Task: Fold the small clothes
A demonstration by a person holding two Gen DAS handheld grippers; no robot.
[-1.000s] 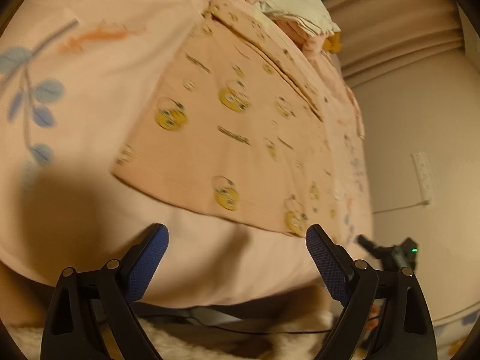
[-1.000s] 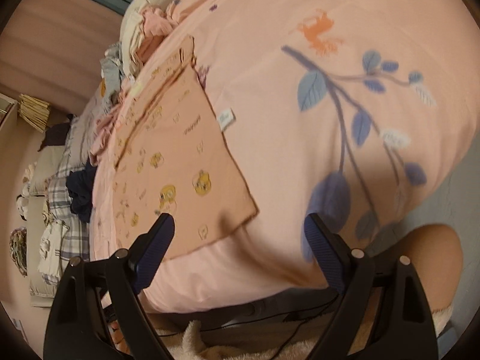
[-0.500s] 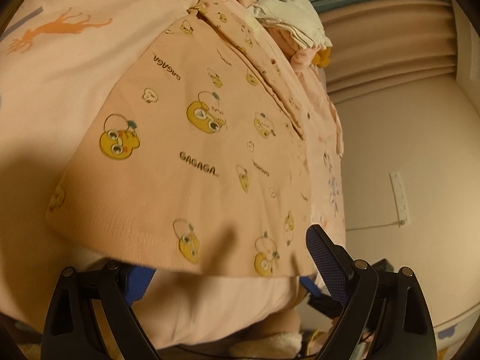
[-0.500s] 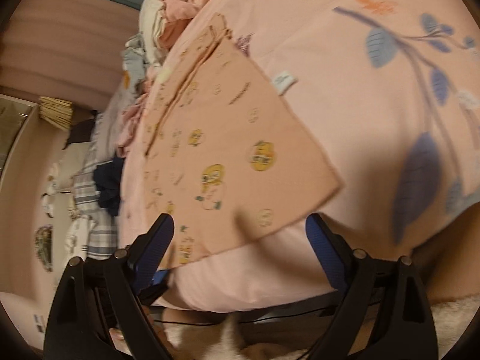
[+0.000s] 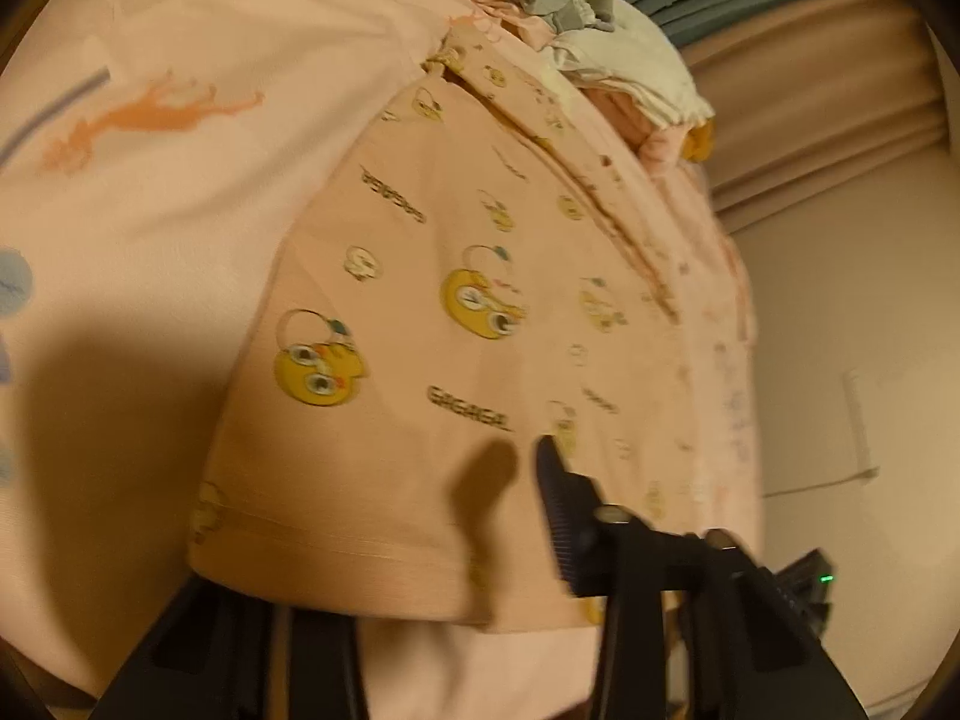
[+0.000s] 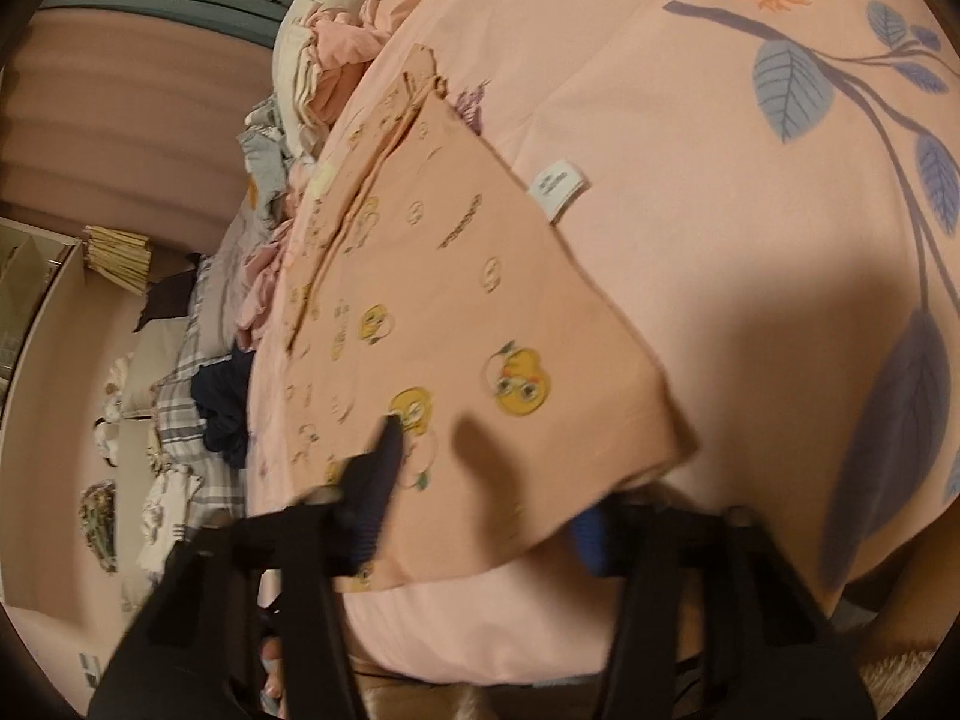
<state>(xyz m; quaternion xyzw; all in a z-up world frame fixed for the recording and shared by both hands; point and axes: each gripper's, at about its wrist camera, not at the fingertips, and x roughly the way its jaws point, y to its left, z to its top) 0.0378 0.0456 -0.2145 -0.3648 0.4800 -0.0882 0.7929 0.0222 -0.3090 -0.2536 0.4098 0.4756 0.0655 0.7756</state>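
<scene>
I have both claws at the near hem of the peach duck-print garment [image 5: 456,324], which lies flat on the pink bed cover [image 5: 180,138], close to the bed's near edge. My left claw [image 5: 480,540] has just been closing: its jaws stand narrow with the hem between them, one finger on top of the cloth and the other hidden beneath it, so I judge it has pinched the near corner on its side. My right claw [image 6: 480,498] has likewise just been closing on the other near corner, one finger over the fabric and a blue pad showing just under the edge.

As I read it, the fold has barely begun. The garment looks smoothed out, with one long fold or seam running along its far side, but the near hem has not yet been carried over. What remains is lifting this edge, bringing it across, and flattening it.

A white label [image 6: 558,186] sticks out at the garment's side. Beyond its far end sits a heap of unfolded clothes [image 5: 600,42], pink, grey and cream, touching or nearly touching the garment, which could crowd the landing spot. More plaid and dark clothing [image 6: 204,372] lies off to one side. Nothing blocks either claw.
</scene>
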